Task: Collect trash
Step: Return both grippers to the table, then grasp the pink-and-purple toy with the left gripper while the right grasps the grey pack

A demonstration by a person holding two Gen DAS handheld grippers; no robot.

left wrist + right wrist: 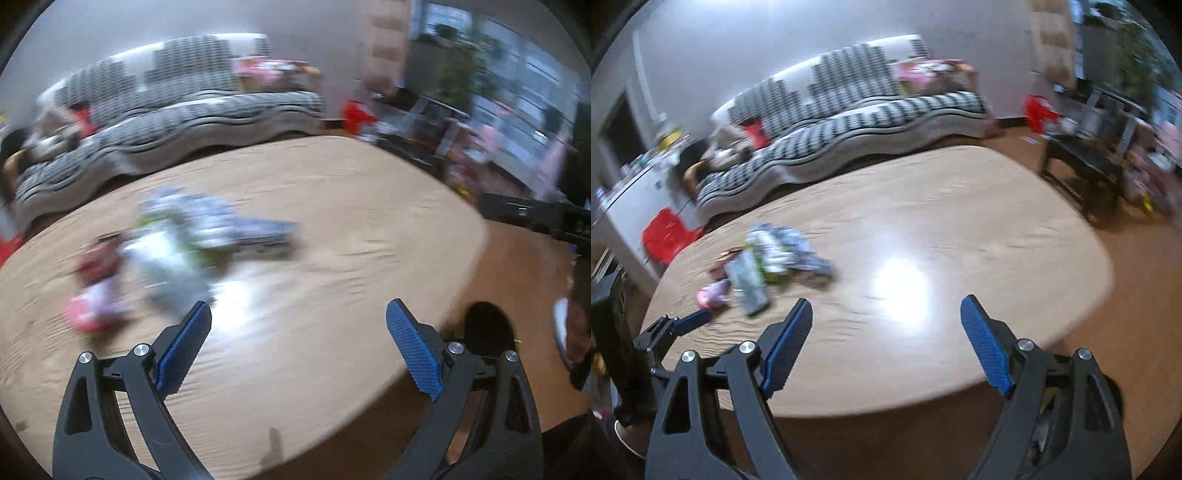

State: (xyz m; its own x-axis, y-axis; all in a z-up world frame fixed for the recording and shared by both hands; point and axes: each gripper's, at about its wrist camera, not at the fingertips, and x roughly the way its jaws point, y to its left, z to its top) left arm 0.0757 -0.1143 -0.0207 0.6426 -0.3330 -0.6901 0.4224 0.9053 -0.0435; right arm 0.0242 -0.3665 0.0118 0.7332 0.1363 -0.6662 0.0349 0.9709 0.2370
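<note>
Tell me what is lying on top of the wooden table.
On the wooden table lies a loose pile of wrappers, with a pink piece at its near edge. Both views are blurred, so prints are unreadable, and whatever lies under the pile is covered.

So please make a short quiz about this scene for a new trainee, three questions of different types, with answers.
1. True or false: the left claw holds a wrapper.
2. Multiple choice: the pile of wrappers lies on (A) the sofa, (B) the wooden table, (C) the floor.
3. Fill in: in the right wrist view, the pile is to the ____ of the right claw.

Key:
1. False. Its jaws stand open with nothing between them.
2. B.
3. Left. The right claw is also open and empty.
</note>
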